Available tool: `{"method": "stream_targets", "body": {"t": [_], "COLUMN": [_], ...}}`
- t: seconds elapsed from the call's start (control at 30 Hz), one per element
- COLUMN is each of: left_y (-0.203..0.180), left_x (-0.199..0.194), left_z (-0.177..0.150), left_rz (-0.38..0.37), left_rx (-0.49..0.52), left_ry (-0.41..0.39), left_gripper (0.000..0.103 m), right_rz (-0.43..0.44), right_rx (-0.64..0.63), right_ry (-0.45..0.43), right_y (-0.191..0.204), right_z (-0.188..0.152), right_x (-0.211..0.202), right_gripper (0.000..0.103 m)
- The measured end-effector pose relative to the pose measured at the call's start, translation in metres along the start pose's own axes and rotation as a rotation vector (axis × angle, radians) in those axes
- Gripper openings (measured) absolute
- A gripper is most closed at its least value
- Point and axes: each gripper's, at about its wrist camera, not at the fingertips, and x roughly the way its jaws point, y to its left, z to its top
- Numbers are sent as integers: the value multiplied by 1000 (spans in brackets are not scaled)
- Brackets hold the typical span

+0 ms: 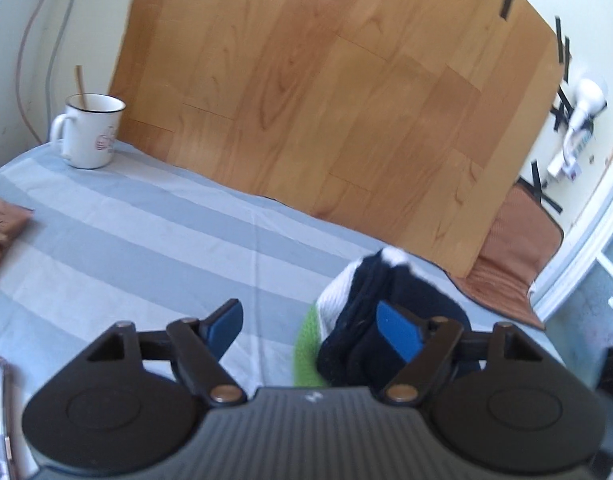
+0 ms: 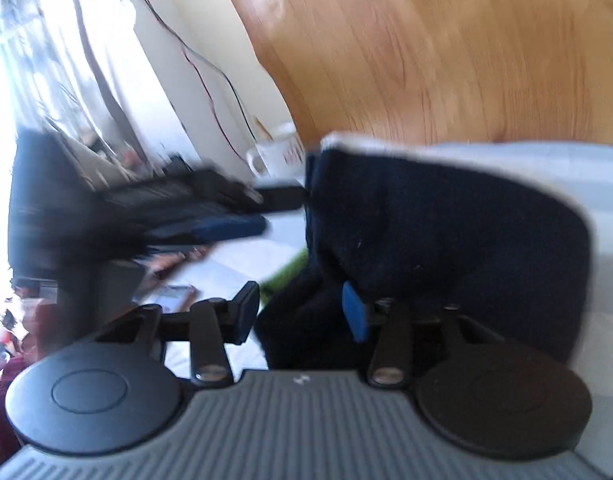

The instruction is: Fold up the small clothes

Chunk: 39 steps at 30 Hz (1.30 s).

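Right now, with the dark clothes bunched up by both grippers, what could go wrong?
The dark garment drapes against one blue pad of the open left gripper, so pulling away may snag it and undo the fold. The white mug stands on the striped cloth it shares; a tug on that cloth could tip it.

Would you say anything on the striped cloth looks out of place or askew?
Yes: the dark folded garment lies bunched and uneven over something green, and a white mug with a stick in it stands on the same striped cloth.
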Motion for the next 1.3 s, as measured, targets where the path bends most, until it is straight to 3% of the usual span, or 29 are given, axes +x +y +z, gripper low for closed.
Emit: {"method": "stream_targets", "body": {"t": [0.07,0.17,0.3,0.43,0.5,0.6,0.67,0.73,0.77,0.8,0.83,0.87,0.93,1.1,1.2,1.23,1.3], "left_y": [-4,-9,-20,-20,-10,-3,-5,-4,-1,2,5,8,9,0,-12,-16,-24], "left_x": [7,20,44,82,101,106,96,79,67,56,47,40,34,58,63,65,66], "left_z": [-2,-2,17,32,29,25,25,27,28,28,29,28,21,-10,-23,-26,-29], "left_rz": [0,6,11,-11,-12,-24,-24,-37,-42,-41,-42,-47,-86,-159,-184,-212,-208], "left_rx": [3,0,11,-37,-83,-116,-111,-105,-105,-104,-101,-97,-92,-71,-36,-43,-37], "left_ry": [7,23,44,174,231,238,237,226,210,188,168,158,189,356,352,361,342], "left_gripper": [76,75,74,64,67,75,74,75,77,84,100,102,103,103,103,102,97], "right_rz": [-25,-140,-206,-278,-279,-287,-257,-233,-233,-236,-229,-213,-182,-115,-53,-37,-29], "right_rx": [6,28,84,105,140,122,147,181,186,188,190,195,230,362,444,449,440], "right_ry": [-65,-115,-80,-28,-34,-37,-50,-83,-107,-131,-146,-145,-120,-53,1,-7,19], "right_y": [-5,-21,-49,-70,-78,-78,-78,-79,-78,-76,-76,-78,-84,-104,-118,-119,-119], "right_z": [4,19,36,31,25,24,25,24,20,15,9,2,-11,-33,-33,-32,-25], "right_x": [-24,-39,-17,4,1,-1,-11,-27,-37,-47,-55,-62,-65,-45,-24,-21,-13], "right_gripper": [47,33,28,11,10,10,15,36,61,75,76,78,82,83,84,82,62]}}
